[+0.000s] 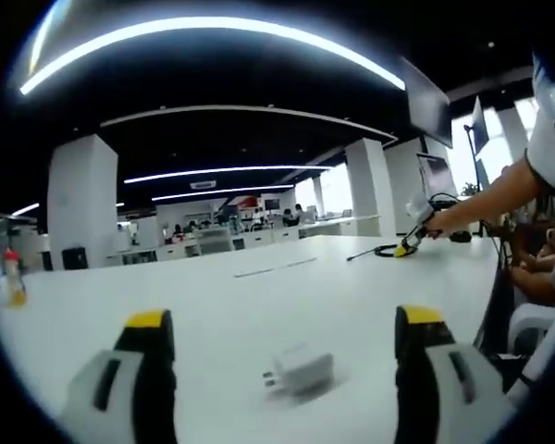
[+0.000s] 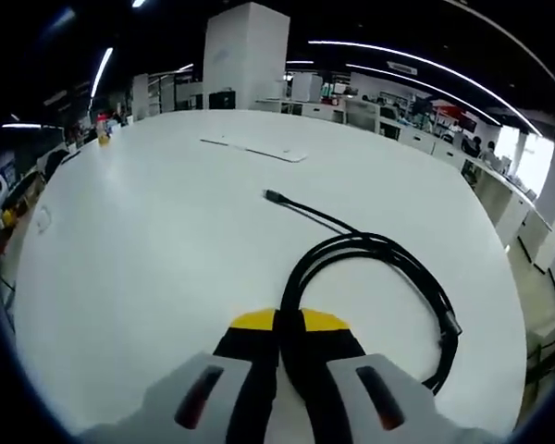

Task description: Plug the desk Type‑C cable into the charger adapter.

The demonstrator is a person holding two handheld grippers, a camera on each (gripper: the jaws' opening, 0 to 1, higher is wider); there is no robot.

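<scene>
Left gripper [image 1: 287, 333] hangs low over the white table [image 1: 222, 305], jaws wide apart, with the charger [image 1: 301, 370] lying between them. Across the table the right gripper [image 2: 289, 322] is pinched onto the coiled black cable [image 2: 370, 254], plug end [image 2: 272, 195] free.

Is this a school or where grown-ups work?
Most likely a big open office. There is a large white table, rows of desks with people far behind, and long strip lights on a dark ceiling. A charger adapter lies on the table.
</scene>
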